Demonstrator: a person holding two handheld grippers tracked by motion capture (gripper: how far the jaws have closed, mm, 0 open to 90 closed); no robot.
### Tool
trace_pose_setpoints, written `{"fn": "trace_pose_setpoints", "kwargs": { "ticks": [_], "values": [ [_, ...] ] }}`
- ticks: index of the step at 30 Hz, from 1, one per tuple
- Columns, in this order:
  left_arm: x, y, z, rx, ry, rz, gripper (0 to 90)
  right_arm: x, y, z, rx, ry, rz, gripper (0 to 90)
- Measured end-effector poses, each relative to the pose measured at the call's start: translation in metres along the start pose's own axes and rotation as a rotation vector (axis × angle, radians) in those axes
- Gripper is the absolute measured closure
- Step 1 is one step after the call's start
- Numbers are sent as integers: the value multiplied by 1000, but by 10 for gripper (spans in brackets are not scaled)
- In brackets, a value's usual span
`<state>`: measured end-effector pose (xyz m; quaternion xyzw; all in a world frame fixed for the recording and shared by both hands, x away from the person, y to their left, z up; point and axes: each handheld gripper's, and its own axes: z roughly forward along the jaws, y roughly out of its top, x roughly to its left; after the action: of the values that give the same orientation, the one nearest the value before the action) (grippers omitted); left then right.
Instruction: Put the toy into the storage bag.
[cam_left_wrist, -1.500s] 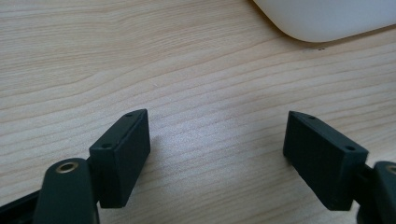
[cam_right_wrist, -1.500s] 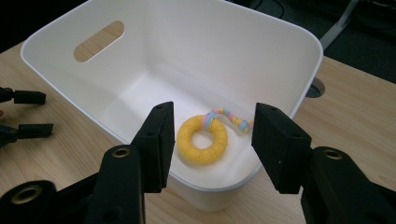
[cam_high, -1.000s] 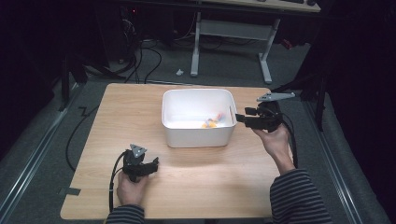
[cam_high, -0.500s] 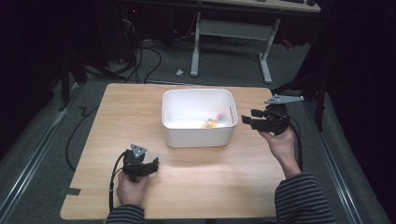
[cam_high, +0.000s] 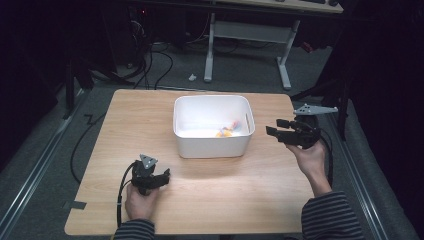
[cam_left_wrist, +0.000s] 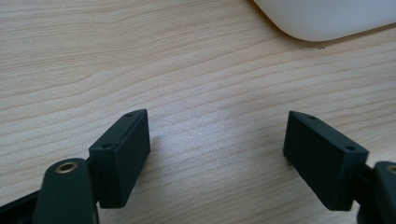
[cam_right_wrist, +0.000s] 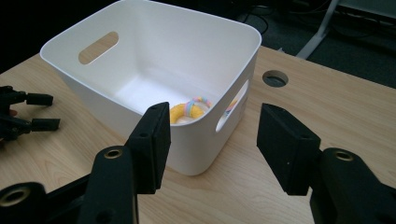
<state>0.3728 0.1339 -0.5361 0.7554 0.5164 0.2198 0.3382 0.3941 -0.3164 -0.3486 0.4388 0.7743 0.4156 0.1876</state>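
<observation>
White bin (cam_high: 212, 126) sits near the middle of the wooden table (cam_high: 250, 190), a bit toward the far edge. Cut-out handles on its end walls. Inside, at the right end near the handle slot, a yellow ring toy (cam_right_wrist: 187, 111) with pastel bits (pink, blue; exact shape hard to tell, the wall hides part of it).

Right gripper (cam_high: 281, 129) is held above the table just to the right of the bin, jaws pointing left at the bin's right end, spread wide with nothing between them. Right hand (cam_high: 311, 155) grips it from below; striped sleeve (cam_high: 331, 216) at the bottom edge. Grey plate on top of it. In the right gripper view the two black pads (cam_right_wrist: 152, 140) frame the bin's near corner and handle slot, not touching it. A round hole (cam_right_wrist: 274, 78) in the tabletop shows beyond the bin.

Left gripper (cam_high: 161, 176) is low over the table's near-left part, well apart from the bin, held by the left hand (cam_high: 140, 199). Jaws spread, empty; in the left gripper view only bare wood lies between them, with the bin's rounded corner at the top edge. Cable (cam_high: 120, 190) loops off its left side.

Beyond the table: grey floor, cables, white desk legs (cam_high: 285, 60).
</observation>
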Motion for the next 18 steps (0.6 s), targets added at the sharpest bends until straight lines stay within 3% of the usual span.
{"fn": "trace_pose_setpoints", "kwargs": {
  "ticks": [4, 18],
  "values": [
    [0, 0, 0, 0, 0, 0, 233, 2, -3, -7, 5, -16, -22, 441],
    [0, 0, 0, 0, -3, -1, 232, 2, -16, -17, 4, -14, -7, 439]
  ]
}}
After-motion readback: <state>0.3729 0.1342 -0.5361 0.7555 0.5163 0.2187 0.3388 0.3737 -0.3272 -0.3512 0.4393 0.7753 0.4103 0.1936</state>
